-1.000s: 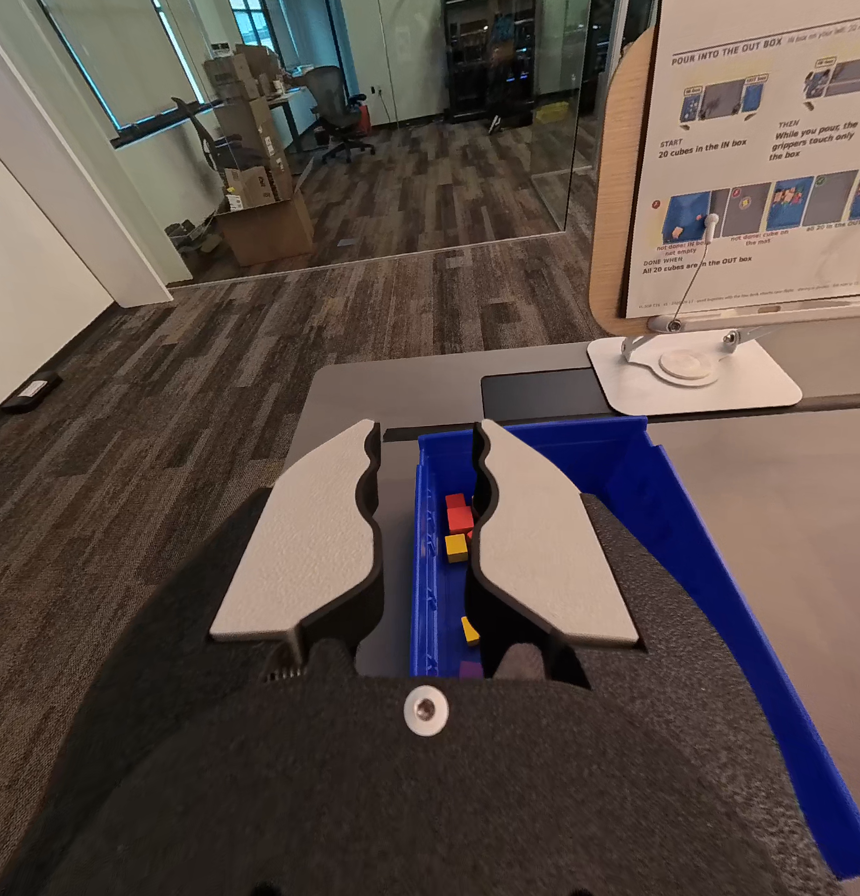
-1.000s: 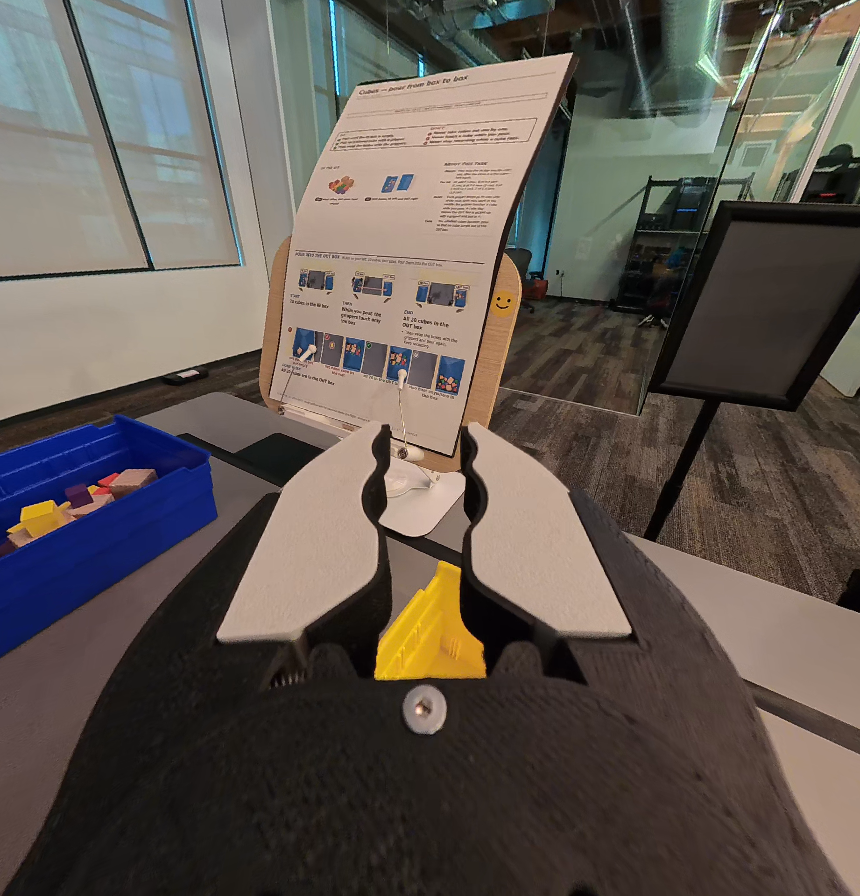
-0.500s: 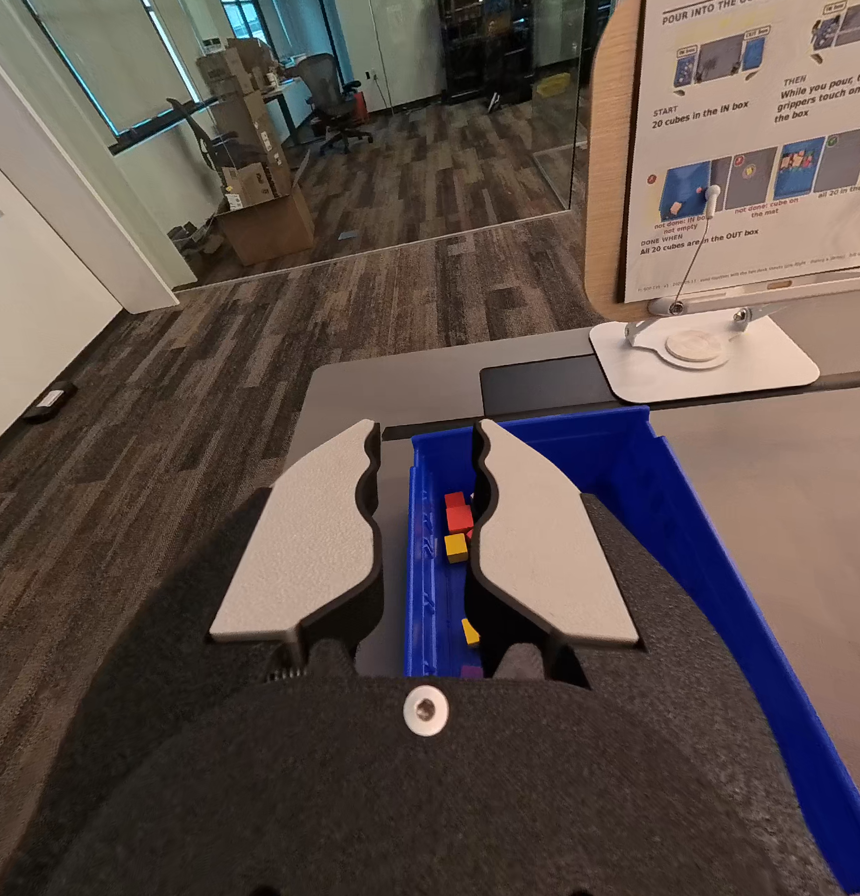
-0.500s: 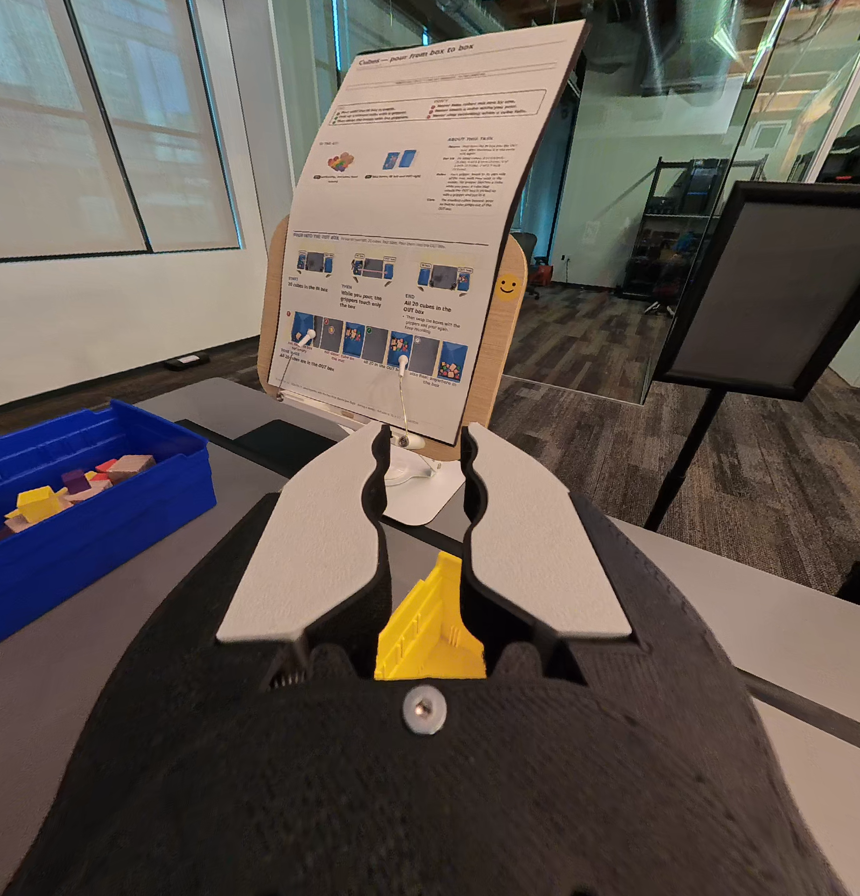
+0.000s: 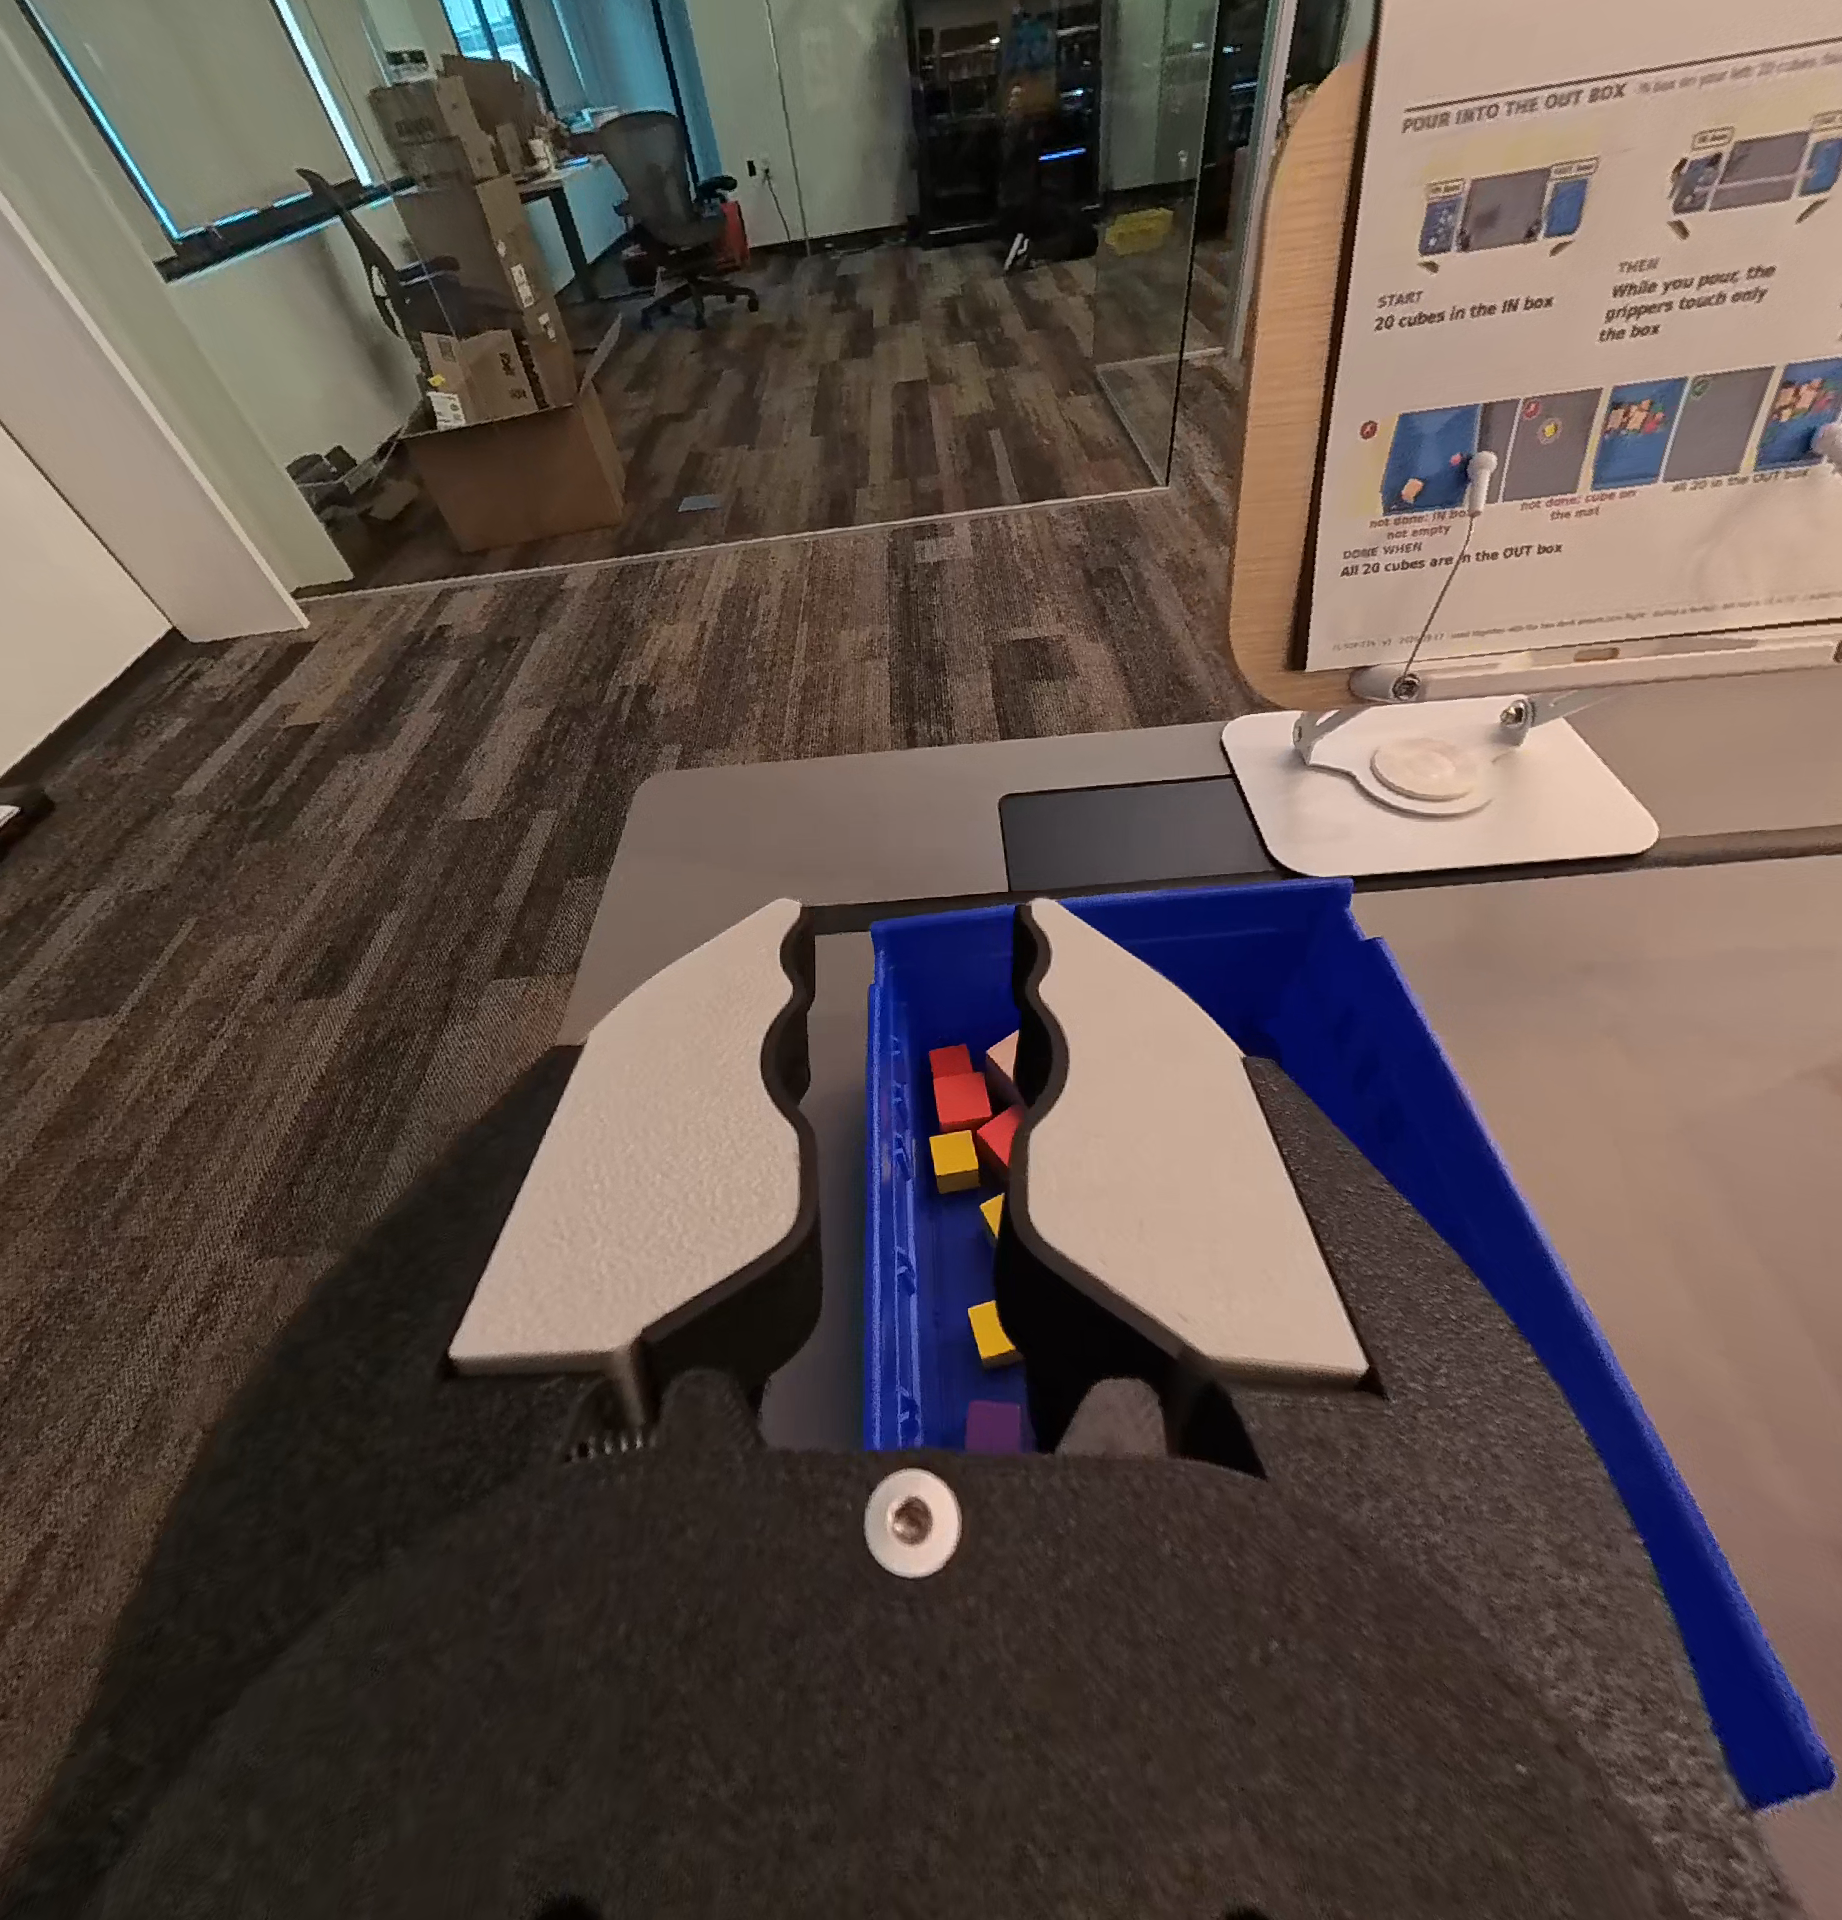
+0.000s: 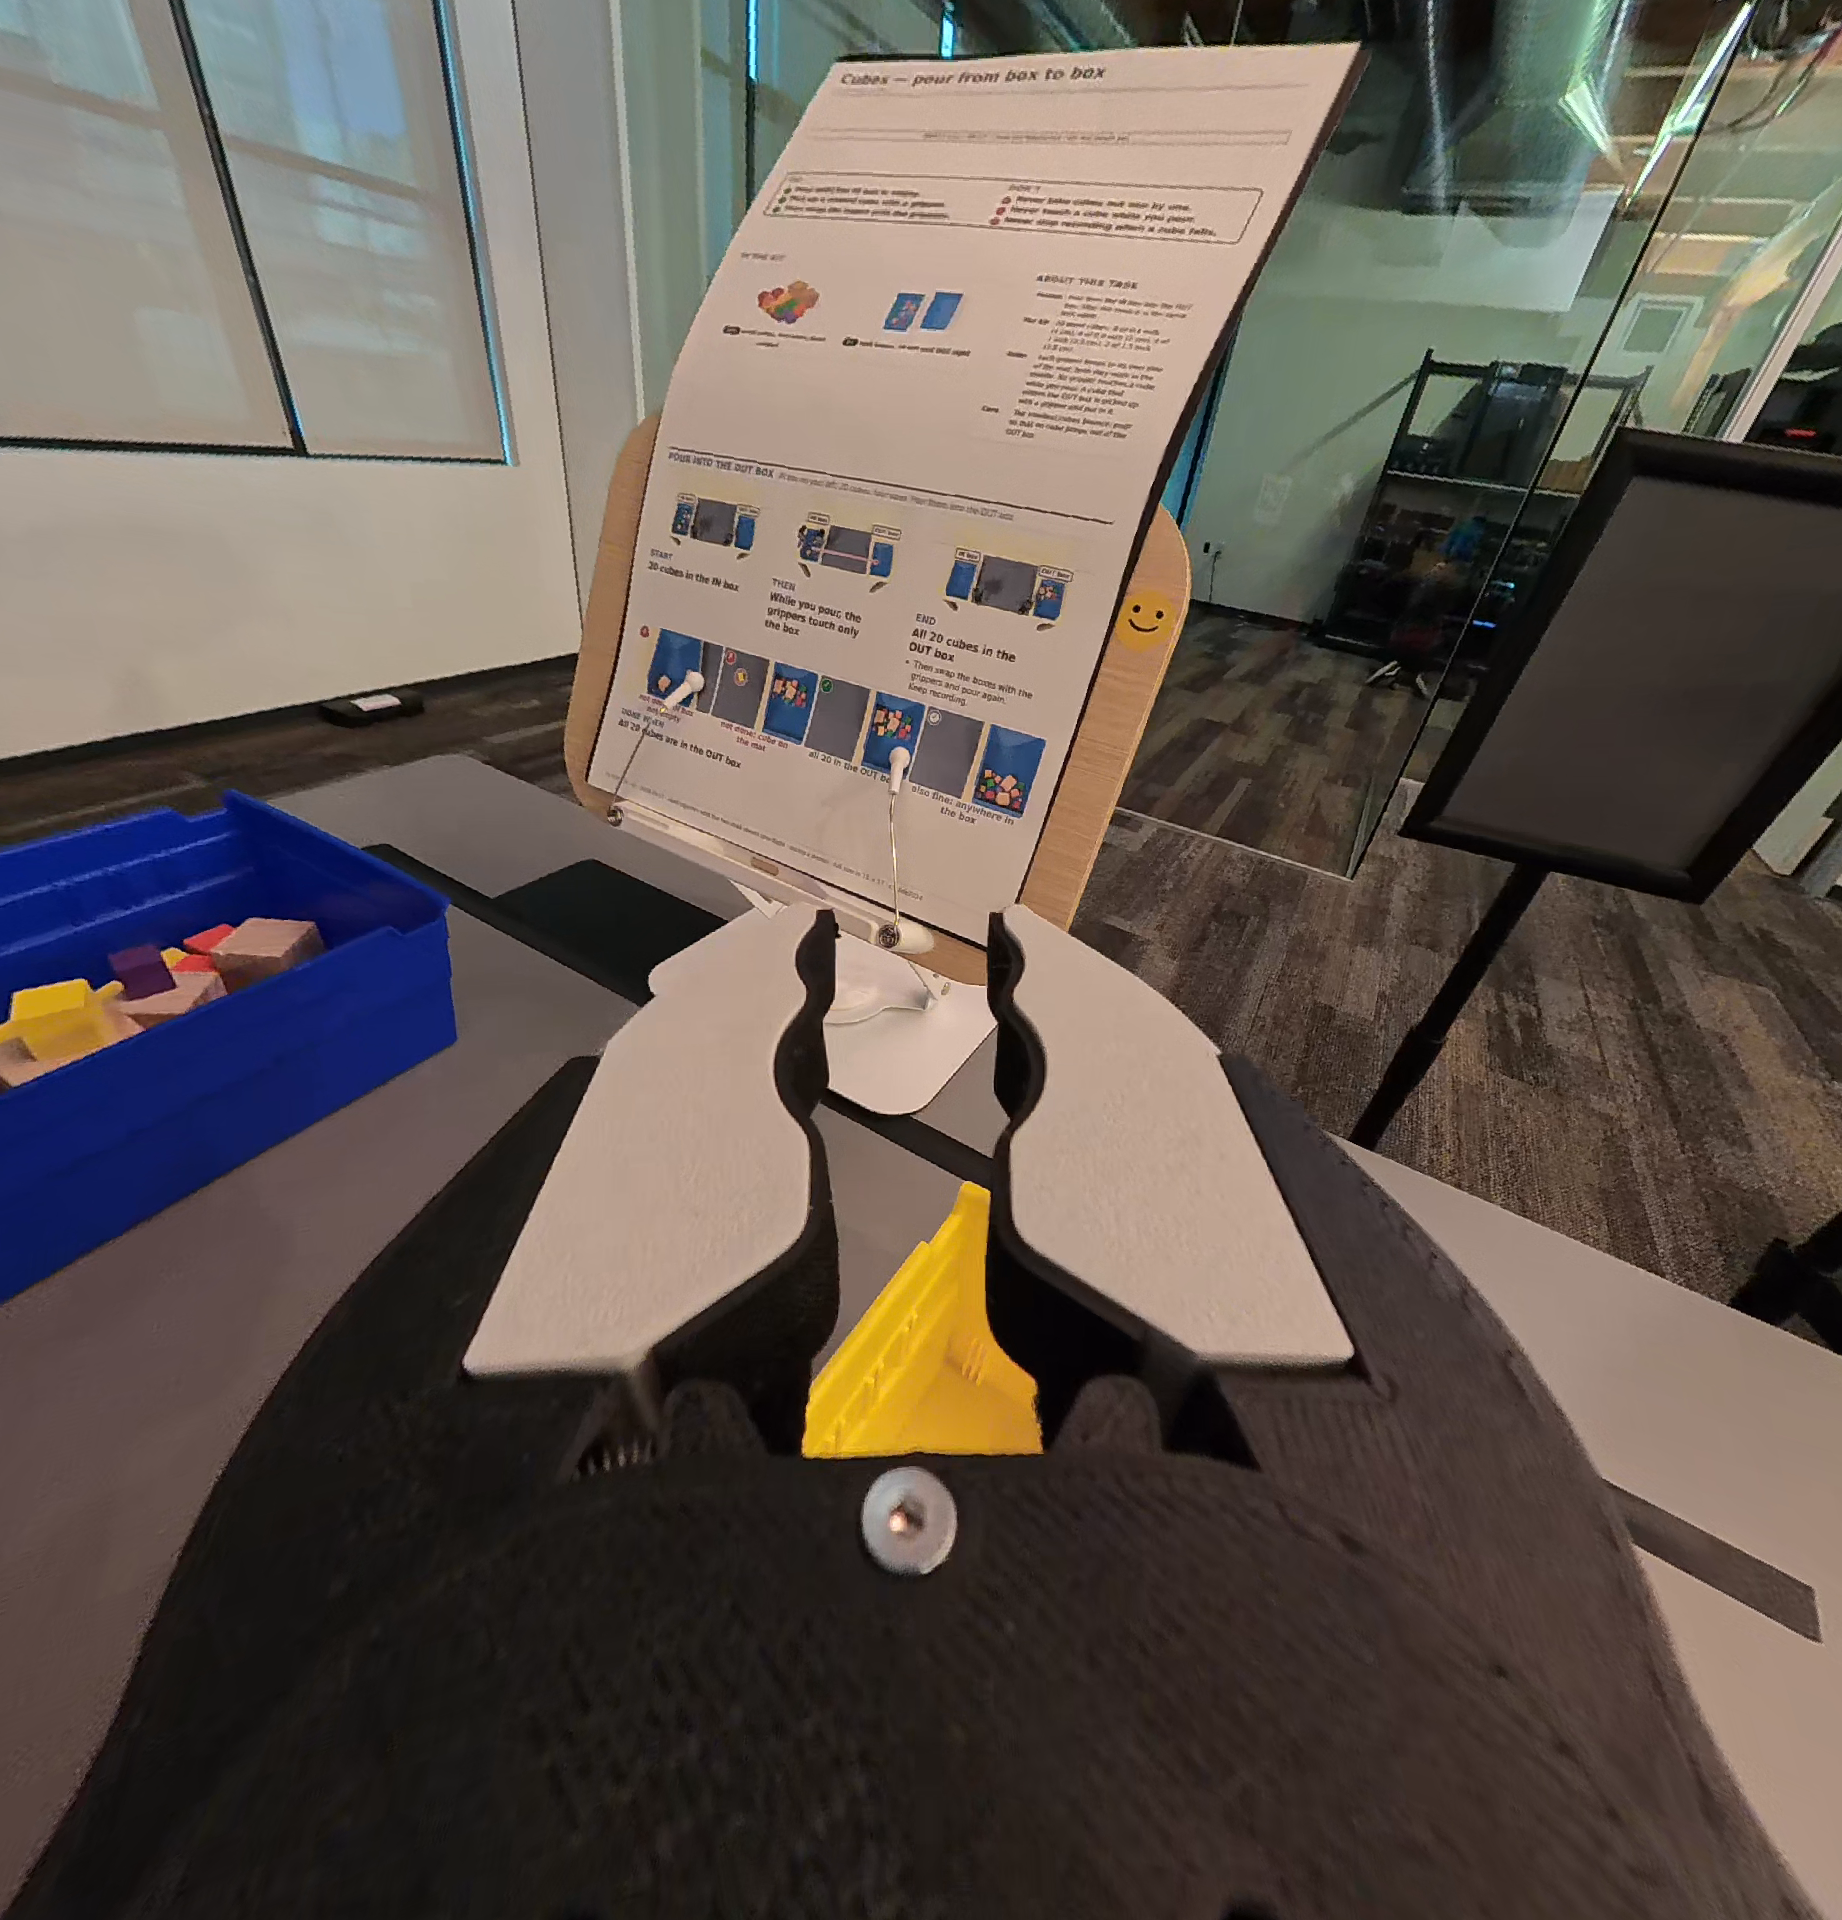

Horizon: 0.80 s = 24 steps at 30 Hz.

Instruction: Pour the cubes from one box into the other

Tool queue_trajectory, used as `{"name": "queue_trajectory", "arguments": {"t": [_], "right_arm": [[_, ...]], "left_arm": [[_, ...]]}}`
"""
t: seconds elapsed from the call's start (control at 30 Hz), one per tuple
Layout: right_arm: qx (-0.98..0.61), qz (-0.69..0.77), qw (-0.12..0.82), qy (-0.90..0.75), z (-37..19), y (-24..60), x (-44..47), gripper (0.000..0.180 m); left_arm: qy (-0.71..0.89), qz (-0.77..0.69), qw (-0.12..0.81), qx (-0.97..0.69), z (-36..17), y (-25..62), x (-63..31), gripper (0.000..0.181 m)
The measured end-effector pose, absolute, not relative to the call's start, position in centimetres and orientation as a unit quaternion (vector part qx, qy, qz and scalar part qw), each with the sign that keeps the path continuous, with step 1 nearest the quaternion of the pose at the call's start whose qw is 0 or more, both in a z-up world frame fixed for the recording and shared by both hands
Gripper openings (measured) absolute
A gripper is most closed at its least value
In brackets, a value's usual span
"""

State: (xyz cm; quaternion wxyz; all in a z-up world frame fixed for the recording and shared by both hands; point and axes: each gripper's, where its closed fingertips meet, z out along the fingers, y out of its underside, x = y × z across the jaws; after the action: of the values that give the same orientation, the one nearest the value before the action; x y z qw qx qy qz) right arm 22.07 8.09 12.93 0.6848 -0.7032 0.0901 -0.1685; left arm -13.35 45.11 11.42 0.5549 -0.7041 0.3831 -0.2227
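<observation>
A blue box (image 5: pixel 1364 1039) holding several coloured cubes (image 5: pixel 961 1099) stands on the grey table (image 5: pixel 1623 1039). My left gripper (image 5: pixel 912 914) is open and straddles the box's left wall: the left finger is outside, the right finger is inside over the cubes, and a gap shows on both sides of the wall. The blue box (image 6: pixel 273 1039) and its cubes (image 6: pixel 262 940) also show at the left of the right wrist view. My right gripper (image 6: pixel 909 920) is open astride a wall of a yellow box (image 6: pixel 917 1371). That wall lies close to the right finger. The gripper body hides the rest of the yellow box.
An instruction board on a wooden stand (image 5: pixel 1623 364) rises at the table's far edge on a white base plate (image 5: pixel 1436 790), next to a dark pad (image 5: pixel 1114 836). It also shows in the right wrist view (image 6: pixel 927 468). A black sign on a pole (image 6: pixel 1675 665) stands on the floor to the right.
Both views have shifted and tilted slightly, so both grippers have moved a little. The jaw openings are the same. Both boxes sit where they were.
</observation>
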Motion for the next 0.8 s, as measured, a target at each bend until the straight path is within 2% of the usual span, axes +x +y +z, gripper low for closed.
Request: {"name": "queue_trajectory", "arguments": {"t": [0.8], "right_arm": [[-0.694,-0.166,0.693,0.103,13.6,6.6,23.1,0.028]], "left_arm": [[0.399,-0.187,0.556,-0.705,10.9,44.9,-11.9,0.036]]}}
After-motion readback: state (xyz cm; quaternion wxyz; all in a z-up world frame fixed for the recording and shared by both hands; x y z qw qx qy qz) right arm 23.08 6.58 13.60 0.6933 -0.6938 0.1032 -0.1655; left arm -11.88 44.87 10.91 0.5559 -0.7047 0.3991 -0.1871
